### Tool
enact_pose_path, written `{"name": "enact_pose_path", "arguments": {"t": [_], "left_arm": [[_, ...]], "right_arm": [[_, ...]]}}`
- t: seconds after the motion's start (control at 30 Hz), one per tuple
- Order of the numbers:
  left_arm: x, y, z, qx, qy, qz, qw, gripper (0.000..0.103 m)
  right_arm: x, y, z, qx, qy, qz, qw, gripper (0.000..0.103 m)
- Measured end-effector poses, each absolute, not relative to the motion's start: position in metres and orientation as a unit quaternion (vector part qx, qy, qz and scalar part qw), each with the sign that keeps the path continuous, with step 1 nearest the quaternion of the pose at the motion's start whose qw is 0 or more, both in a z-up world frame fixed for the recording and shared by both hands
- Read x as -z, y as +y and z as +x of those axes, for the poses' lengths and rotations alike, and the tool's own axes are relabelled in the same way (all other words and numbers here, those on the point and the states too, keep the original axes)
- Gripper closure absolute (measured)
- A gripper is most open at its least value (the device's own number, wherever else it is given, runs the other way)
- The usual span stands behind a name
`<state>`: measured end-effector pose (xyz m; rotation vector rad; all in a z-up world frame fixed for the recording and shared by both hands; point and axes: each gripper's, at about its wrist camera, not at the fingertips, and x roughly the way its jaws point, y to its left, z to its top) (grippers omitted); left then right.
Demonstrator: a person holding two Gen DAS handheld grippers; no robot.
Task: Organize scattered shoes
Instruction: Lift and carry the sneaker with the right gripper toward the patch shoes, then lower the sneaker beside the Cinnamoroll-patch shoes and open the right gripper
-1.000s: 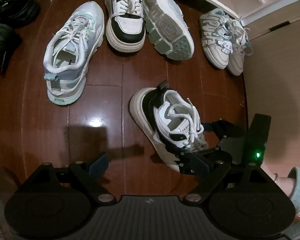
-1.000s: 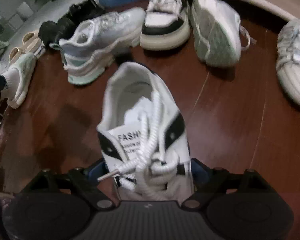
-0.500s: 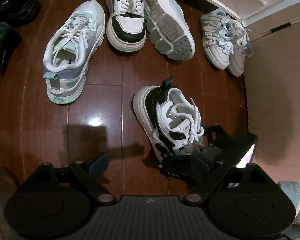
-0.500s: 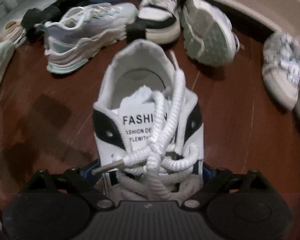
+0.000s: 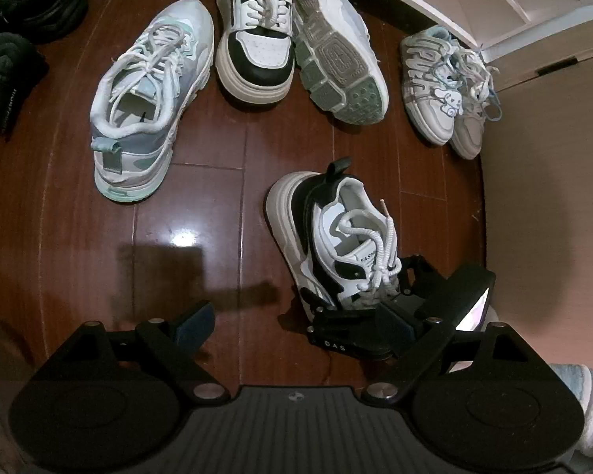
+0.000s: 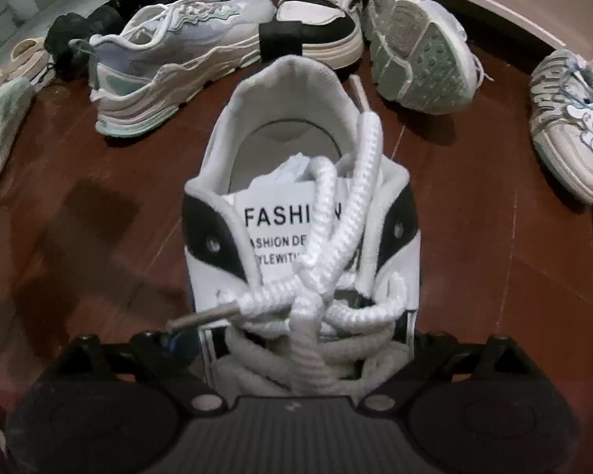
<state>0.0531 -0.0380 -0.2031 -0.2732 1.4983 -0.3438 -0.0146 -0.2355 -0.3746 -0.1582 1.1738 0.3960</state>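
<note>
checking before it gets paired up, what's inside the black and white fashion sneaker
Inside the black and white lace-up sneaker: crumpled white stuffing paper behind the tongue, and a pale insole at the heel. The toe interior is hidden by tongue and laces.

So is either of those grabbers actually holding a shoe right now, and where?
Yes: the right gripper holds the black-and-white sneaker by its toe end, fingers on either side. The left gripper is open and holds nothing.

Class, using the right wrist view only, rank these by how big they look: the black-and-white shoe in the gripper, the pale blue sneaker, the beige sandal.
1. Black-and-white shoe: largest, though it sits closest to the camera.
2. Pale blue sneaker.
3. Beige sandal: smallest, but farthest away and partly cut off, so its true size is unsure.
</note>
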Motion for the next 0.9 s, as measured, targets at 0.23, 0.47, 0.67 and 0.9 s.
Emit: {"name": "enact_pose_path", "arguments": {"t": [0.23, 0.47, 0.67, 0.9], "left_arm": [[0.203, -0.037, 0.053, 0.153, 0.677, -0.127, 0.709, 0.014], [0.203, -0.037, 0.053, 0.151, 0.678, -0.131, 0.708, 0.014], [0.205, -0.032, 0.054, 0.153, 0.679, -0.136, 0.706, 0.014], [0.206, -0.035, 0.052, 0.155, 0.682, -0.135, 0.702, 0.014]], "right_arm": [[0.371, -0.243, -0.009, -0.189, 0.561, -0.055, 0.804, 0.014], [0.358, -0.262, 0.002, -0.177, 0.576, -0.008, 0.798, 0.015], [0.339, -0.303, 0.017, -0.130, 0.564, 0.027, 0.815, 0.020], [0.343, -0.362, 0.032, -0.043, 0.558, 0.045, 0.827, 0.021]]}}
